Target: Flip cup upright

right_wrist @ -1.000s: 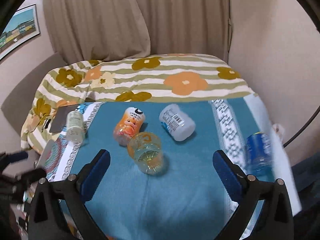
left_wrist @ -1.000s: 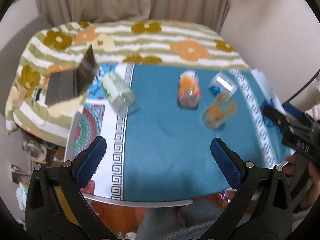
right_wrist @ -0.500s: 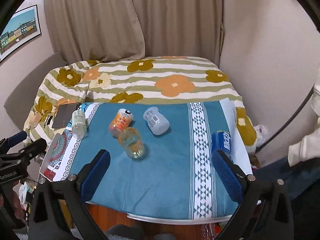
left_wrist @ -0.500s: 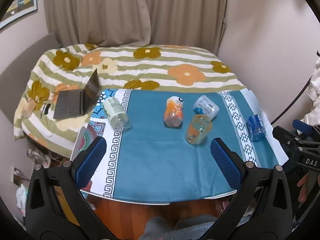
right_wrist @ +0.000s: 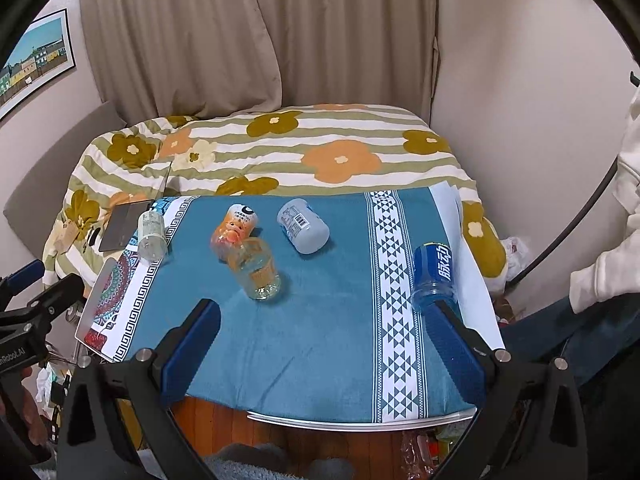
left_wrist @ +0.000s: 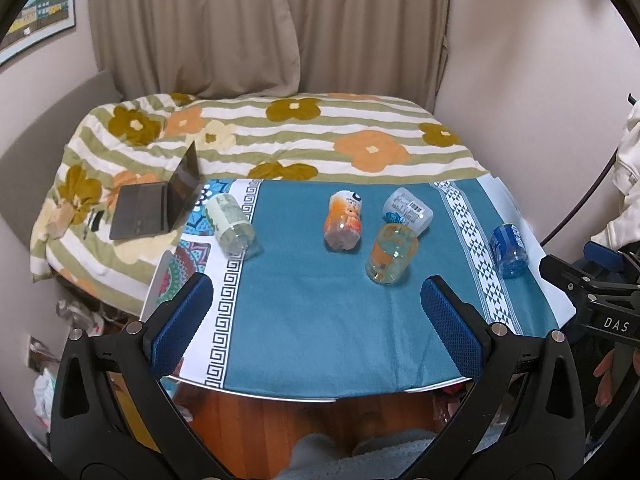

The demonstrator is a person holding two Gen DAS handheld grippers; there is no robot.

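Several cups lie on their sides on the teal cloth of the table. An orange-and-clear cup lies mid-table, also in the right wrist view. An orange cartoon cup and a white-labelled cup lie behind it. A blue cup lies near the right edge. A green-labelled cup lies at the left. My left gripper and right gripper are open, empty, back over the near edge.
An open laptop sits on the flowered quilt left of the table. A wall and curtains stand behind. A black cable and the person's sleeve are at the right. Wooden floor shows below the table's front edge.
Both grippers have pulled back and up from the table; the cups now look smaller and farther. No cup has moved.
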